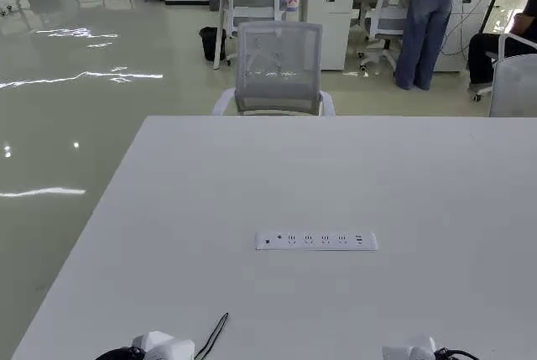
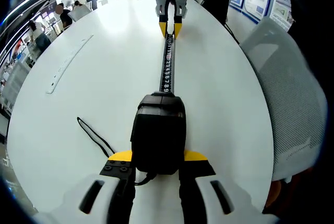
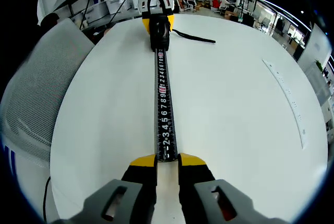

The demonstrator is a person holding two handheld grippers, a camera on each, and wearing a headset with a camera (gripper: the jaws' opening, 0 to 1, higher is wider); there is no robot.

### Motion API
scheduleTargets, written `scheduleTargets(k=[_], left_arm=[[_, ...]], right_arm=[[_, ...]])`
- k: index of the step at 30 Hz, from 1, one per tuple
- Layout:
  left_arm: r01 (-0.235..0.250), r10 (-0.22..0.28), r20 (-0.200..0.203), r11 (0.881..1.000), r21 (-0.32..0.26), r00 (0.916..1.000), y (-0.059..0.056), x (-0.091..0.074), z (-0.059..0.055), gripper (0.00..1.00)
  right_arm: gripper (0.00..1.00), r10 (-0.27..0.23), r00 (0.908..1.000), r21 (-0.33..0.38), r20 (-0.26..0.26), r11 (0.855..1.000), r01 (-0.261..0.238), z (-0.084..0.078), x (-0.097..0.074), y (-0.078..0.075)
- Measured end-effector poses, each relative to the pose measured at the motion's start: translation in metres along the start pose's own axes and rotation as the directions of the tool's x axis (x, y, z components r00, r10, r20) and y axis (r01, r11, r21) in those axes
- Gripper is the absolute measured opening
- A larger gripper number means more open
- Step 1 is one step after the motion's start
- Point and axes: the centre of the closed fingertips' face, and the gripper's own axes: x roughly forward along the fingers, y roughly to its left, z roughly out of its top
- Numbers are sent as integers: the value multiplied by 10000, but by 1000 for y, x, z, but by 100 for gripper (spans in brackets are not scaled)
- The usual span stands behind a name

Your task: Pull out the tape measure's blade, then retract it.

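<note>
The left hand-held gripper [image 2: 158,157] is clamping the black case of the tape measure [image 2: 158,127] between its yellow-tipped jaws, low over the white bench [image 2: 94,78]; the right hand-held gripper [image 3: 167,162] is pinching the free end of the blade [image 3: 163,104], jaws closed on it, well apart from the case; the blade is lying stretched in a straight line along the bench between the two, so the pull-out is looking done and retraction is, by my judgement, coming next; the case's black wrist strap [image 2: 93,134] is trailing loose on the bench beside it. The risk is sitting in the return: if the right jaws are letting go all at once, the spring is likely whipping the blade back, slapping its hook into the case and perhaps jolting it in the left grip; if the case is twisting meanwhile, the blade is liable to buckle or kink.
</note>
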Motion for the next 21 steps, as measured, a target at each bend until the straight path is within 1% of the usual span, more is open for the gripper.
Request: scheduleTargets(k=[2, 5, 7, 10, 12, 16, 19, 21], left_arm=[[-3, 3, -23, 10000, 12, 10000, 0, -1, 1, 28], [-7, 7, -51, 10000, -4, 10000, 0, -1, 1, 28], [7, -7, -41, 10000, -2, 10000, 0, 0, 0, 28], [56, -57, -55, 10000, -11, 10000, 0, 0, 0, 28], [68, -68, -48, 10000, -54, 10000, 0, 0, 0, 29], [85, -86, -80, 9999, -76, 9999, 0, 1, -1, 29], [42, -43, -232, 10000, -65, 9997, -1, 2, -3, 30], [38, -43, -219, 9998, -217, 9998, -2, 2, -4, 32]], right_arm=[[14, -11, 10000, -65, -84, 10000, 10, -1, 0, 0], [14, -93, 9998, 131, -163, 9999, 95, -3, 1, -1], [15, -145, 9997, 82, -201, 9999, 147, -5, 2, -2], [16, -196, 9996, 237, -189, 9995, 200, -4, 1, -1], [17, -212, 9996, 208, -197, 9996, 216, -3, 1, 0], [22, -176, 9996, 172, -238, 9997, 180, -2, 2, 4], [26, -270, 9992, 172, -287, 9995, 275, -4, 2, 4], [29, -331, 9989, 202, -336, 9992, 338, -6, 2, 6]])
